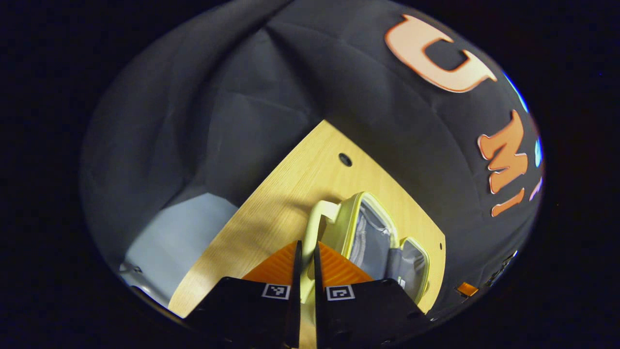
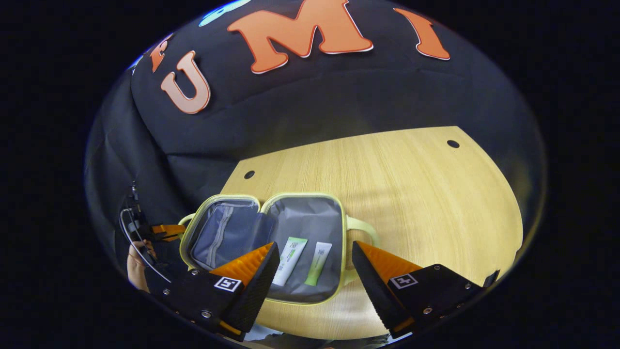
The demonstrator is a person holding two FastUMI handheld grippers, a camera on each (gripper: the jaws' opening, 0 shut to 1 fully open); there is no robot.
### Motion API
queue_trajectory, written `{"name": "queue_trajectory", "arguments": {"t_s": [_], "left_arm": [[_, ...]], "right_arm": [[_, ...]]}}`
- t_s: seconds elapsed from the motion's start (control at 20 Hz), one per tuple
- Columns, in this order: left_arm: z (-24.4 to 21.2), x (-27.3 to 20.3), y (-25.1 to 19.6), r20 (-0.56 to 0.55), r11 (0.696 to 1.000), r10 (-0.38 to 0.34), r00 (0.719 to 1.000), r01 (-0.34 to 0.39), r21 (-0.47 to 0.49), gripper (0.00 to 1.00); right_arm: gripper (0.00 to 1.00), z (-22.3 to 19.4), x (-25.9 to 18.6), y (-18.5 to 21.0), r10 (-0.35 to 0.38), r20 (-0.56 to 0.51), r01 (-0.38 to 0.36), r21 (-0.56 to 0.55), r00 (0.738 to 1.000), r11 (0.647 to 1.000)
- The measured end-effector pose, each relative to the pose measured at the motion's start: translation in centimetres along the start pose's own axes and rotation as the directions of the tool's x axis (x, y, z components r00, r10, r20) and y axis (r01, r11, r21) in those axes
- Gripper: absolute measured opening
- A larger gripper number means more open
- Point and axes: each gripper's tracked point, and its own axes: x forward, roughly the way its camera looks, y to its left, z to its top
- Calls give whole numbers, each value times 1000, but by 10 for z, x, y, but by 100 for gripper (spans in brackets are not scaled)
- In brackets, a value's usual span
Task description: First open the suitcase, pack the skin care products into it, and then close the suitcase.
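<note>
Left gripper: your fingers pinch the suitcase handle.
Right gripper: your fingers spread above the suitcase.
Suitcase: open; two tubes inside.

Staged recording booth, probably lab: black cloth wall behind bare light-wood table with drilled holes.
</note>
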Motion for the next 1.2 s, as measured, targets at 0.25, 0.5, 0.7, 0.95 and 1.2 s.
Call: {"name": "queue_trajectory", "arguments": {"t_s": [0.25,0.5,0.7,0.95,1.2], "left_arm": [[32,-72,-92,130,979,11,992,-37,201,10],[21,-78,-134,170,924,145,975,-195,329,10],[18,-94,-173,211,907,150,966,-219,360,11],[2,-103,-233,221,891,136,966,-217,400,12],[-30,-102,-319,195,867,72,978,-158,473,13]], "right_arm": [[95,32,-24,-29,6,89,-3,-37,996,999],[96,52,-50,-66,54,135,-45,-70,989,997],[95,64,-69,-107,56,154,-45,-73,987,996],[95,69,-78,-136,59,159,-48,-73,985,996],[96,80,-92,-154,81,191,-64,-92,978,994]]}}
